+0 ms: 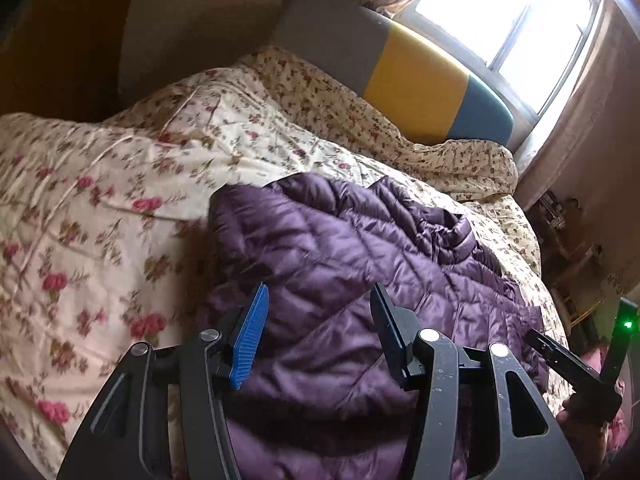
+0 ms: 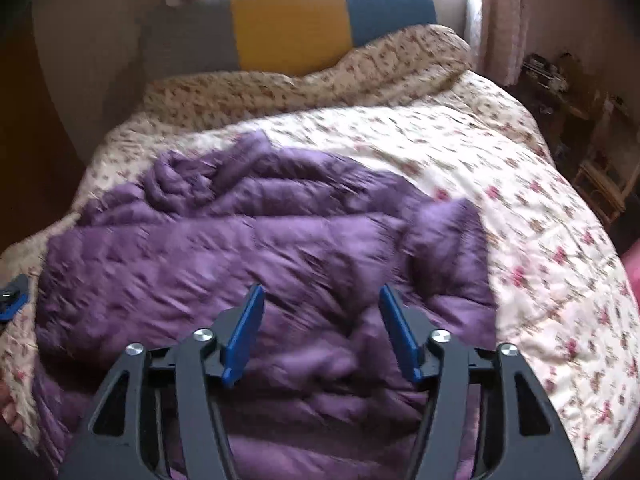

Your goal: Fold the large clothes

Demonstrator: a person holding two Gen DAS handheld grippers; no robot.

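A large purple quilted down jacket (image 1: 352,256) lies crumpled on a floral bedspread (image 1: 100,208). It also shows in the right wrist view (image 2: 248,240), with a bunched part toward the headboard. My left gripper (image 1: 318,296) is open and empty, hovering above the jacket's near left part. My right gripper (image 2: 320,296) is open and empty above the jacket's near middle. Part of the right gripper shows at the right edge of the left wrist view (image 1: 568,364). A bit of the left gripper shows at the left edge of the right wrist view (image 2: 12,300).
A grey, yellow and blue headboard (image 2: 288,28) stands at the far end under a bright window (image 1: 504,12) with curtains (image 2: 500,16). Rumpled floral bedding (image 2: 320,76) piles against it. Wooden furniture (image 2: 600,176) stands right of the bed.
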